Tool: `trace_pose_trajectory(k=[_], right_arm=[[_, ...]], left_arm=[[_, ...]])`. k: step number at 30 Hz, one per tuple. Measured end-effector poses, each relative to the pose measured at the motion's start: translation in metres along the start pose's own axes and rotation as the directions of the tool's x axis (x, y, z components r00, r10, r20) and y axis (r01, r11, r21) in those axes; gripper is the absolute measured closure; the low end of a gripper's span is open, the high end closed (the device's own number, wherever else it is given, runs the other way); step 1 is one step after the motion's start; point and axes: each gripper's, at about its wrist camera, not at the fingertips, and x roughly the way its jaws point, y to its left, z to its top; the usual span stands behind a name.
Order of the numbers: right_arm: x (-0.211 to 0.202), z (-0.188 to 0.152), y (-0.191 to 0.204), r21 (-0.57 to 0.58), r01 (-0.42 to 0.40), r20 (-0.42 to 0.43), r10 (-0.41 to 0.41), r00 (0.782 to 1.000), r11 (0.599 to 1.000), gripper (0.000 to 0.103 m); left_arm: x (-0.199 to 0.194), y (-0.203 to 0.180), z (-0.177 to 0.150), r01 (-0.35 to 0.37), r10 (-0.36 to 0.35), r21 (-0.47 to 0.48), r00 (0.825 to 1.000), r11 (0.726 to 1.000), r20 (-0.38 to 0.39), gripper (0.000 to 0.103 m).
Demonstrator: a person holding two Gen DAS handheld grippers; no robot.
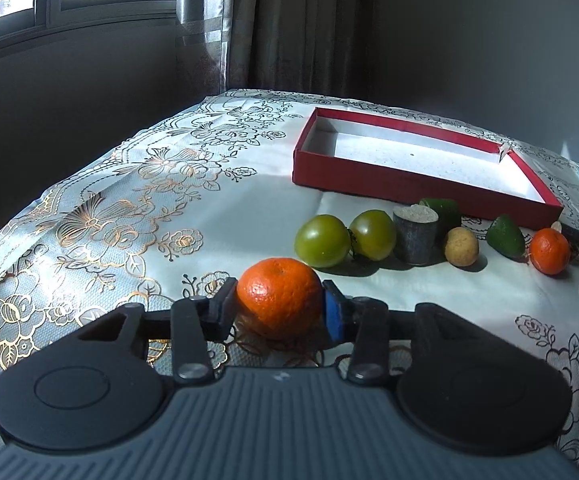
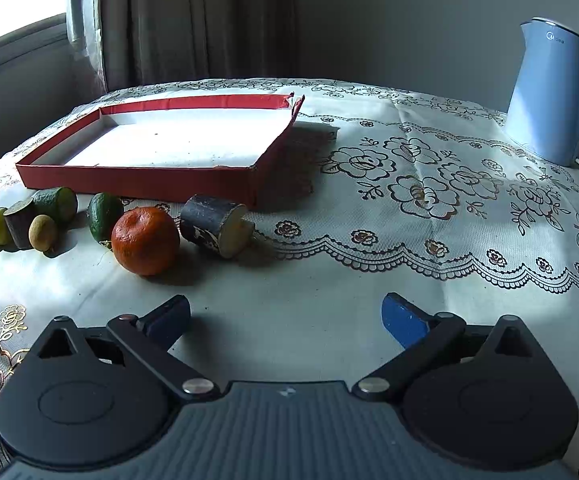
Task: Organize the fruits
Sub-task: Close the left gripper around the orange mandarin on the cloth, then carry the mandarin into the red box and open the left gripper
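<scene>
My left gripper (image 1: 279,306) is shut on an orange mandarin (image 1: 279,296), low over the tablecloth. Beyond it lies a row: two green tomatoes (image 1: 323,241), a dark cane piece (image 1: 415,236), a yellowish small fruit (image 1: 461,246), two green fruits (image 1: 505,235) and a second mandarin (image 1: 550,250). The empty red box (image 1: 369,168) sits behind the row. My right gripper (image 2: 287,316) is open and empty, in front of the second mandarin (image 2: 145,240) and another cane piece (image 2: 213,225). The red box (image 2: 137,180) shows there at the back left.
A light blue kettle (image 2: 549,92) stands at the table's back right. The floral tablecloth (image 2: 409,200) covers the table. The table's left edge drops off near the window and curtain (image 1: 289,20).
</scene>
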Motion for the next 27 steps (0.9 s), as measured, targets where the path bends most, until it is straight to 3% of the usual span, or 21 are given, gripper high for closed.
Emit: trace_pose_trajectory(k=[7,13,19,27], right_arm=[[0.0,0.0,0.0,0.0,0.0,0.0,0.0,1.0,1.0,0.0],[0.0,0.0,0.0,0.0,-0.001,0.0,0.001,1.0,1.0,0.0],[0.0,0.0,0.0,0.0,-0.001,0.0,0.001,1.0,1.0,0.0],[0.0,0.0,-0.001,0.001,-0.001,0.0,0.001,1.0,1.0,0.0]], left_arm=[[-0.006,-0.004,0.012,0.023,-0.023,0.007,0.999,1.0,0.023,0.063],[-0.002,-0.024,0.057,0.062,-0.066,0.046,0.993,0.997,0.095,0.063],[0.052,-0.041,0.1,0.077,-0.079,0.033,0.995,0.996,0.063,0.063],[0.117,-0.049,0.118,0.053,-0.053,0.031,0.999,0.998,0.004,0.063]])
